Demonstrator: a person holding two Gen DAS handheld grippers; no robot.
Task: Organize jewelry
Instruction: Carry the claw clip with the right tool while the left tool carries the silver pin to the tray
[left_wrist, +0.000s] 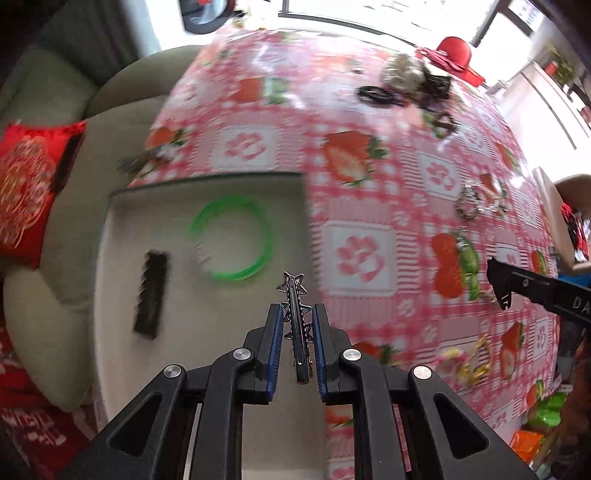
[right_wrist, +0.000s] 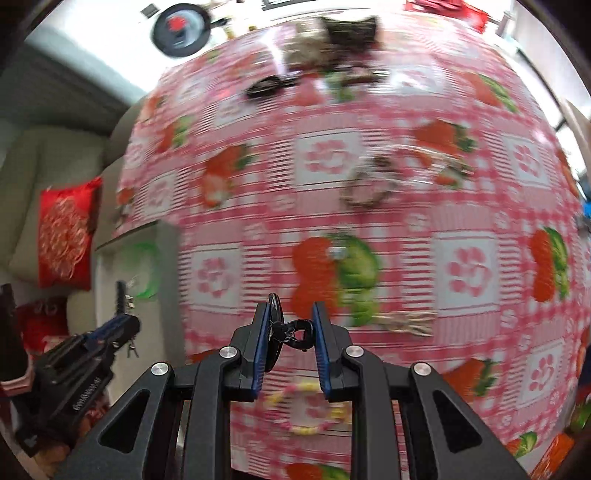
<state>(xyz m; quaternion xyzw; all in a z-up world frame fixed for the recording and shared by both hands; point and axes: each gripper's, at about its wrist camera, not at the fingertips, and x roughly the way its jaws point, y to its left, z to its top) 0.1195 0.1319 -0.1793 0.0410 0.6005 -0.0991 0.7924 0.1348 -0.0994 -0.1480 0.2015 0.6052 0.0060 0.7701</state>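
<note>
My left gripper (left_wrist: 297, 308) is shut on a slim dark hair clip with silver stars (left_wrist: 295, 317), held above the near right part of a white tray (left_wrist: 229, 332). In the tray lie a green bangle (left_wrist: 232, 238), a black comb-like clip (left_wrist: 151, 293) and a small silver piece (left_wrist: 201, 254). My right gripper (right_wrist: 290, 308) is shut on a small black looped hair clip (right_wrist: 291, 330) above the strawberry tablecloth (right_wrist: 461, 266). The left gripper (right_wrist: 125, 325) with its clip (right_wrist: 120, 295) shows at lower left in the right wrist view, beside the tray (right_wrist: 166, 258).
More jewelry lies on the cloth: a pink-yellow bead bracelet (right_wrist: 306, 406), a dark-and-silver bracelet (right_wrist: 365, 188), a gold piece (right_wrist: 410, 321), and black hair ties (left_wrist: 380, 96) in a pile at the far edge. A grey sofa (left_wrist: 55, 221) with a red cushion (left_wrist: 26, 192) borders the table's left side.
</note>
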